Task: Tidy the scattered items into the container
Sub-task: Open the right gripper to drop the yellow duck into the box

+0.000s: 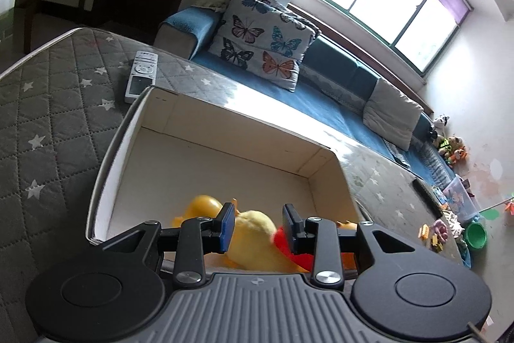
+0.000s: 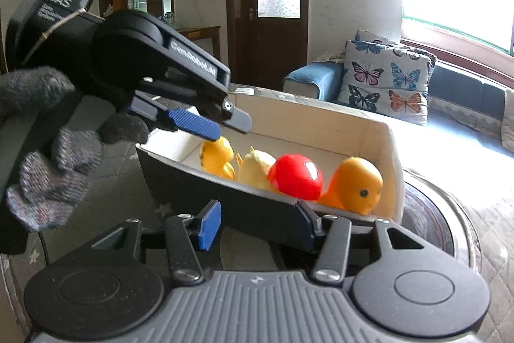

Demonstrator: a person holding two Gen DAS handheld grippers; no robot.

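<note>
Left hand-held gripper (image 1: 257,229), jaws apart and gripping nothing, hangs over the box (image 1: 106,169) at lower centre, apparently to drop toys (image 2: 295,176) inside, while the right hand-held gripper (image 2: 258,225) waits open beside its near wall.

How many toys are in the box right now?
4, in a row along the box near wall: yellow duck at the left, pale plush chick, red ball, orange duck at the right end. Others could be hidden behind the wall.

The white-lined cardboard box (image 1: 225,156) lies open above, its far half bare. Rubber ducks (image 2: 353,182) and a red ball (image 2: 295,176) crowd the near end.
</note>
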